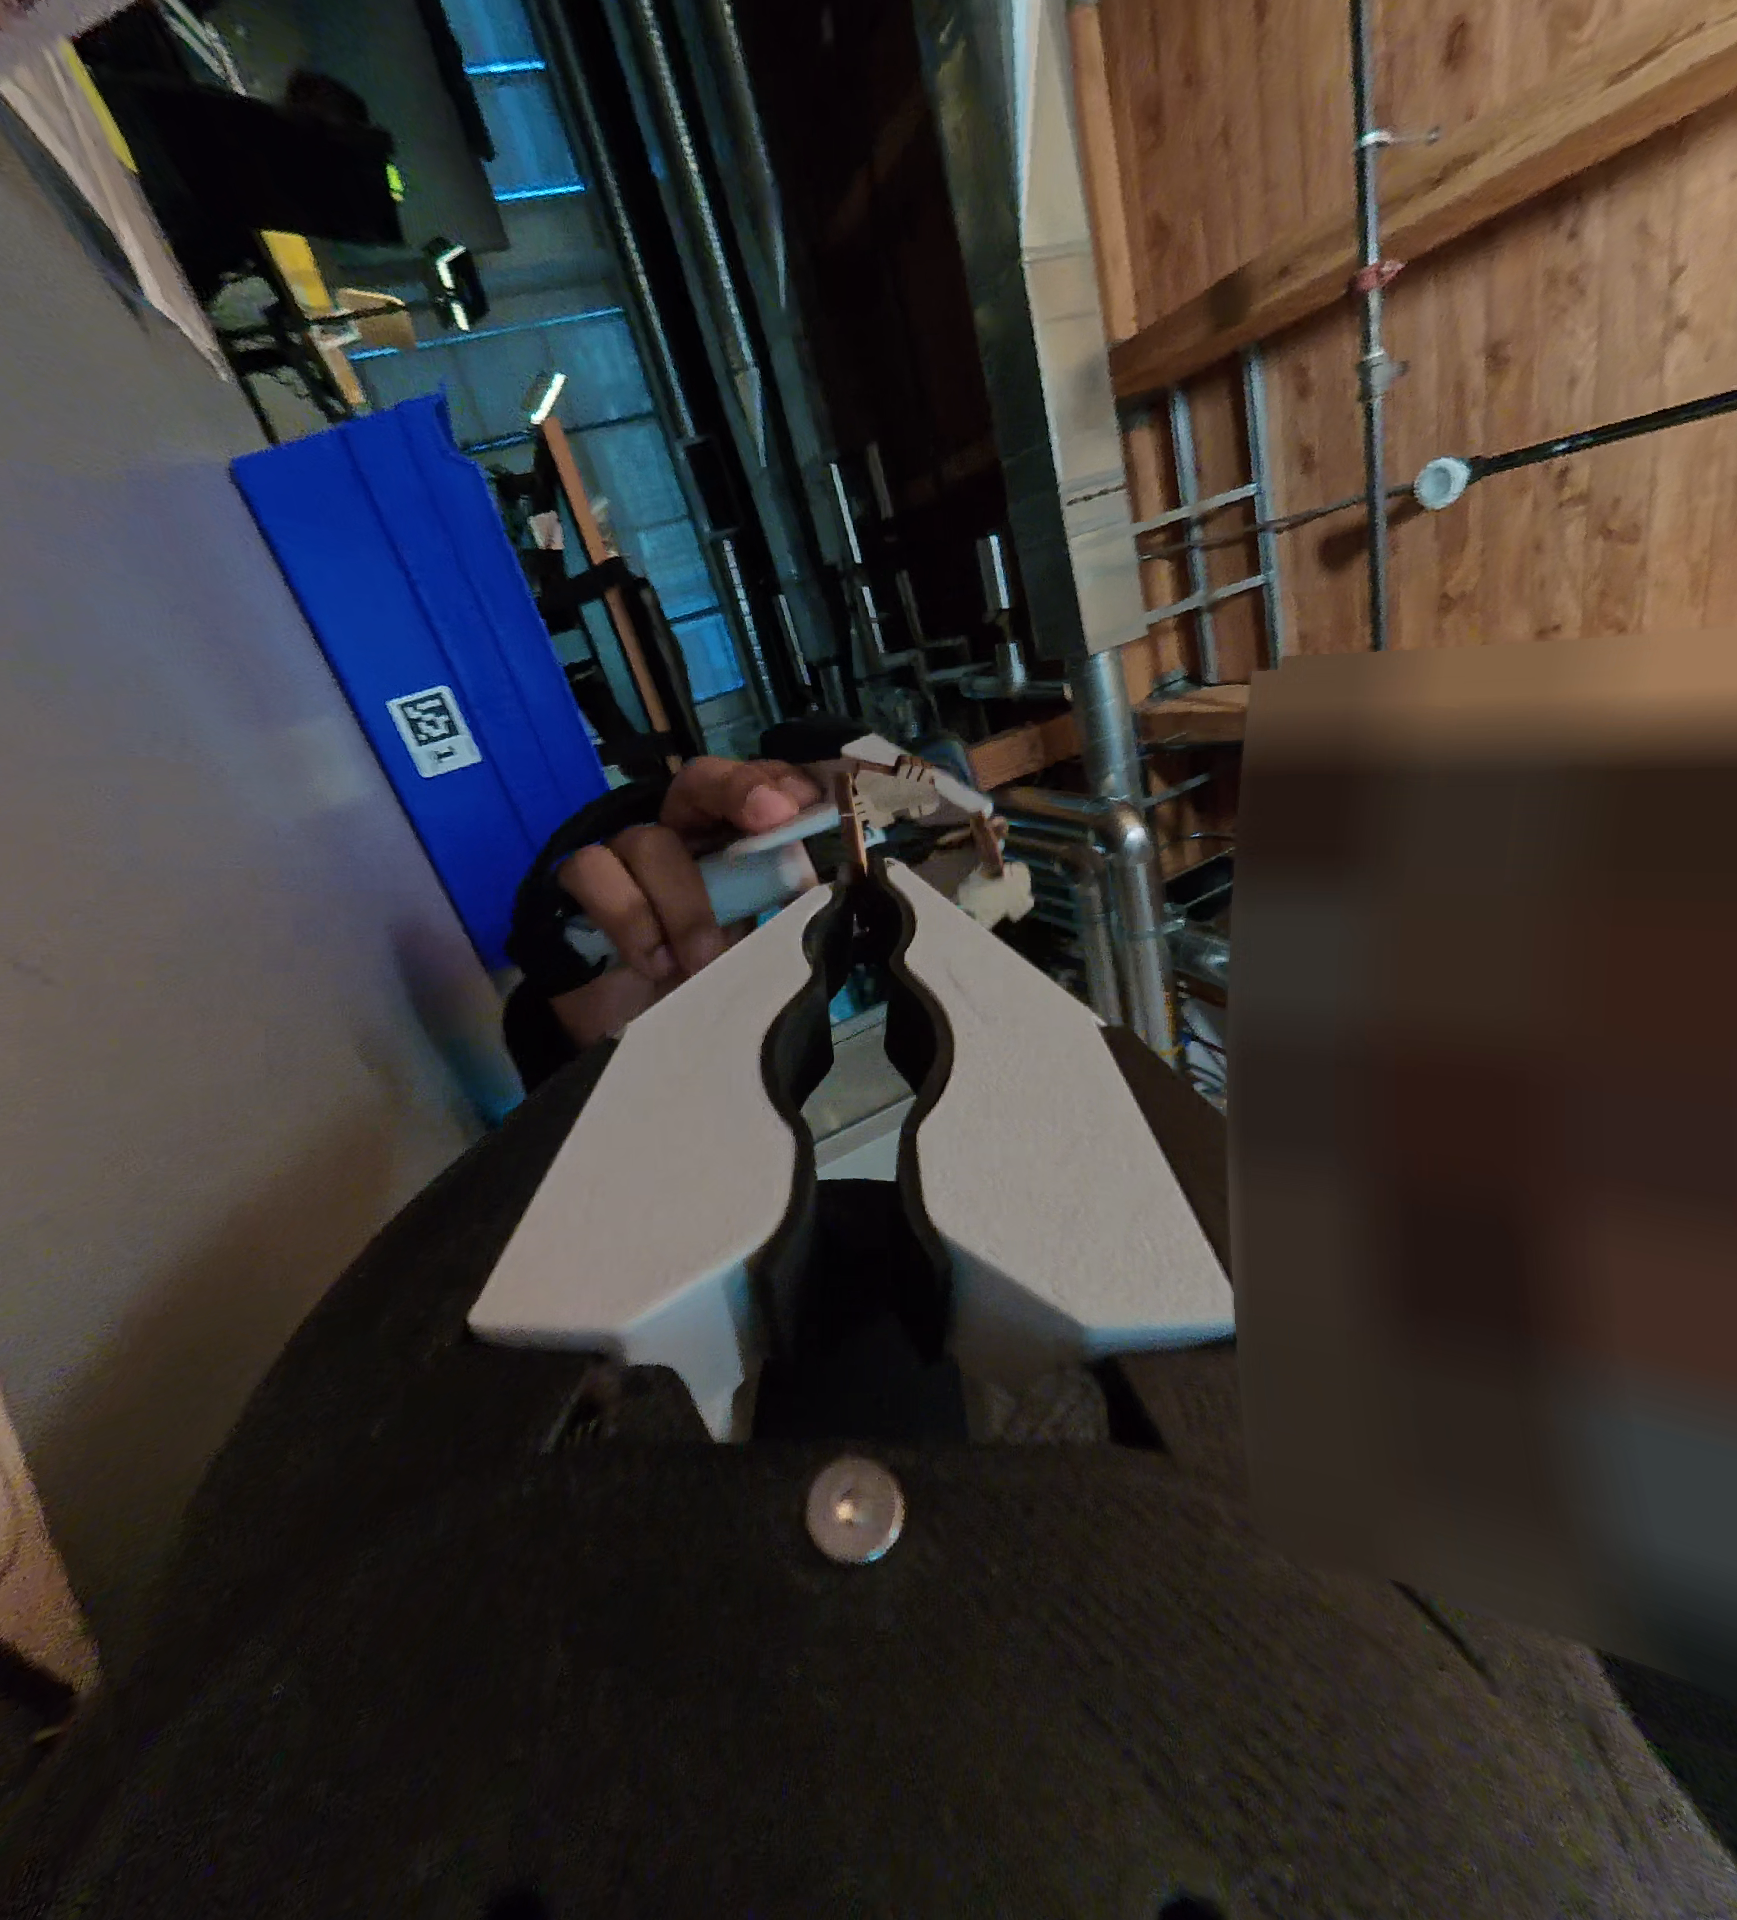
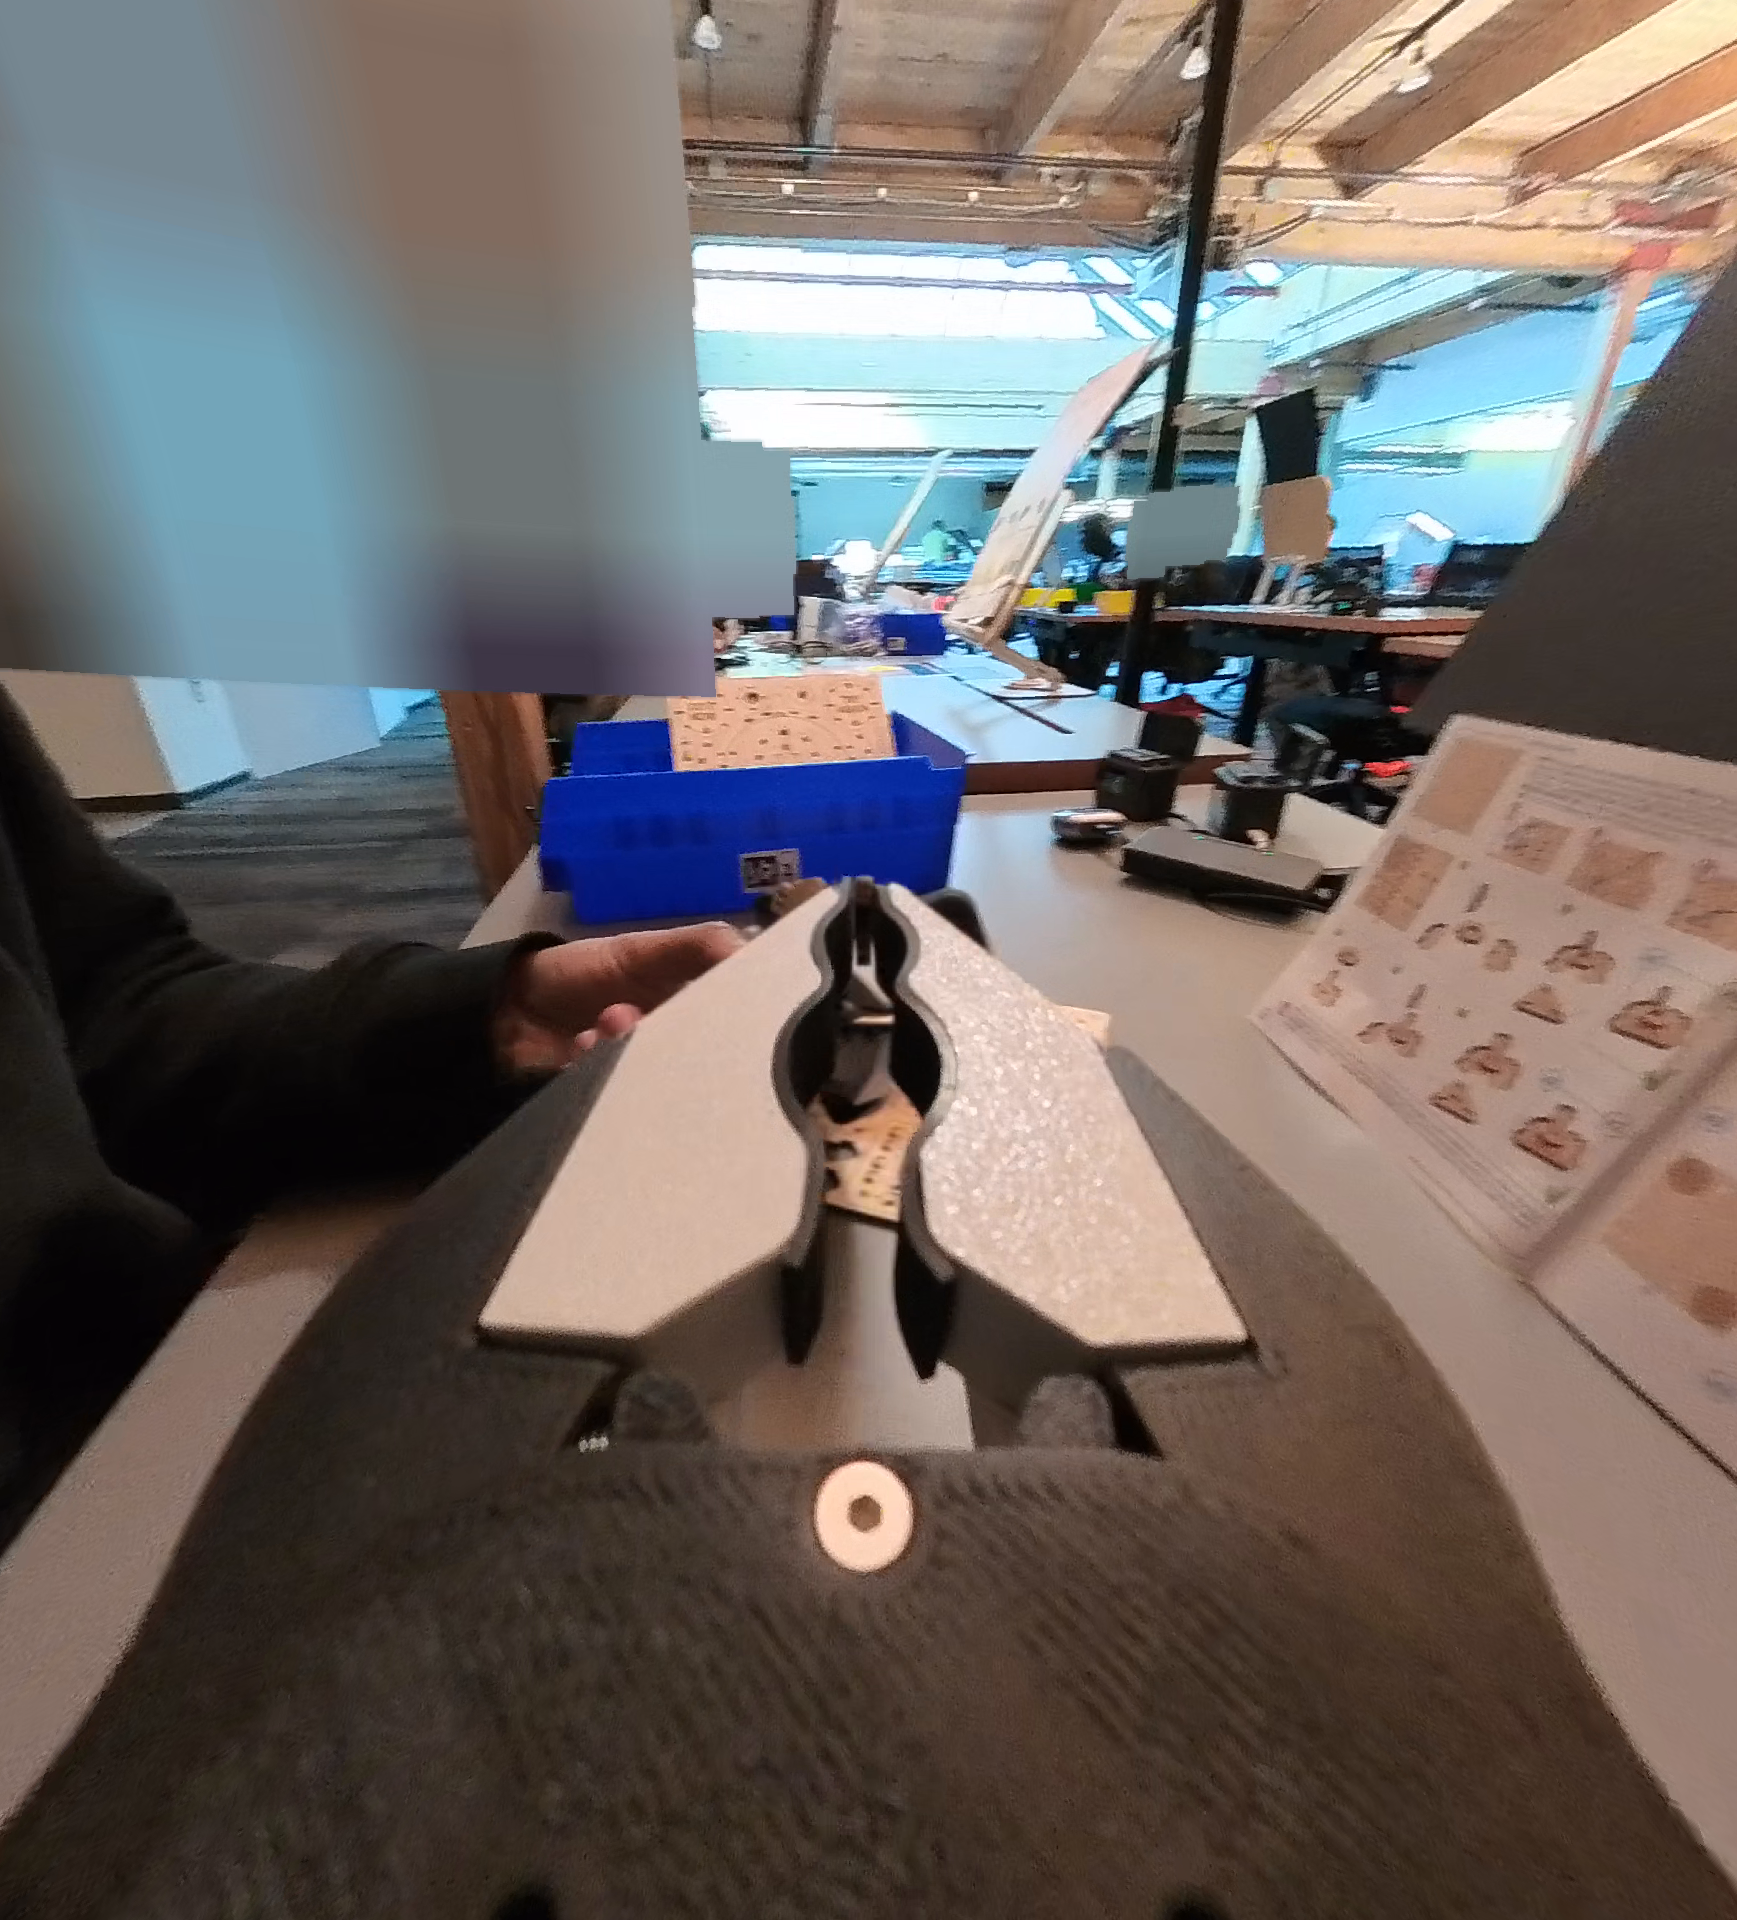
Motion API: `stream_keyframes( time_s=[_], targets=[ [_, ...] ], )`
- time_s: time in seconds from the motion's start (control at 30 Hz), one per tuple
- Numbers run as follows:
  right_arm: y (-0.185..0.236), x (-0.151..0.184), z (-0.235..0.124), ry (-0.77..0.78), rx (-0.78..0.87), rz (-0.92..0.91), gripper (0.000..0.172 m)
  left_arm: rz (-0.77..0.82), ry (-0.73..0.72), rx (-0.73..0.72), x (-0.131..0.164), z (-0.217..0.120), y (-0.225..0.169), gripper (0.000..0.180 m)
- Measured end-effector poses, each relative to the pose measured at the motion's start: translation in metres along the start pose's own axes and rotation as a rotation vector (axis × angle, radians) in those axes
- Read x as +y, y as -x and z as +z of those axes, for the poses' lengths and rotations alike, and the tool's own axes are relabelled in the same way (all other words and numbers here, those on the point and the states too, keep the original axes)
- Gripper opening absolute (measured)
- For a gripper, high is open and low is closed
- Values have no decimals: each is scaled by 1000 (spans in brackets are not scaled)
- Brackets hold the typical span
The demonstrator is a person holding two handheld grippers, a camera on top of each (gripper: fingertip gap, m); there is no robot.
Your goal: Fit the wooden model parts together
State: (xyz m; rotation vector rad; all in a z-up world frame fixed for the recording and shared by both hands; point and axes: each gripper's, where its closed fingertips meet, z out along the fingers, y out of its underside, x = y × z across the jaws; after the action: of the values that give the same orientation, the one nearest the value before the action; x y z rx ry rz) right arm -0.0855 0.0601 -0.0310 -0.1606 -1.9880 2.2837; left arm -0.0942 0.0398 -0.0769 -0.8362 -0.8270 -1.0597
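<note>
The fingers of the left hand-held gripper (image 1: 859,883) are being held together, and a thin brown wooden strip (image 1: 851,831) is being pinched edge-on at their tips. The strip is standing upright. Its upper end is joined to a small assembly of pale wooden parts (image 1: 895,790) just beyond the fingertips. A hand (image 1: 656,904) wrapped in a black strap is being held just left of that assembly, closed round grey-white parts. A blue bin (image 1: 407,623) with a square label is seen behind the hand.

The fingers of the right hand-held gripper (image 2: 859,894) are being kept together at the tips, and whether anything is being clamped between them cannot be told. Through the opening between the fingers, a perforated wooden piece (image 2: 864,1153) is seen lower down. A hand in a dark sleeve (image 2: 604,987) is being held just left of the fingers. Beyond the tips, the blue bin is resting on the grey counter (image 2: 1155,935), with a laser-cut wooden sheet (image 2: 781,727) standing in it. An illustrated sheet (image 2: 1570,987) is propped at the right, and black devices (image 2: 1217,862) are lying between it and the bin.
</note>
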Motion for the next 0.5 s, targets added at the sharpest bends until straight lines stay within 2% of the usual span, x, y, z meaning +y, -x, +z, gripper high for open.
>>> stream_keyframes(
  time_s=[0.13,0.23,0.3,0.4,0.5],
  targets=[
    [-14,-6,-8,-24,72,-13,0,4,14,-24,3,2,4,2],
    [-17,3,-10,23,100,-40,0,-20,61,-41,10,5,8,2],
    [-19,7,-15,45,125,-47,0,8,173,-152,29,10,23,2],
    [-20,11,-28,61,178,-49,0,126,324,-404,55,10,59,2],
    [-16,25,-45,112,255,-53,0,228,421,-610,69,4,87,2]
  ],
)
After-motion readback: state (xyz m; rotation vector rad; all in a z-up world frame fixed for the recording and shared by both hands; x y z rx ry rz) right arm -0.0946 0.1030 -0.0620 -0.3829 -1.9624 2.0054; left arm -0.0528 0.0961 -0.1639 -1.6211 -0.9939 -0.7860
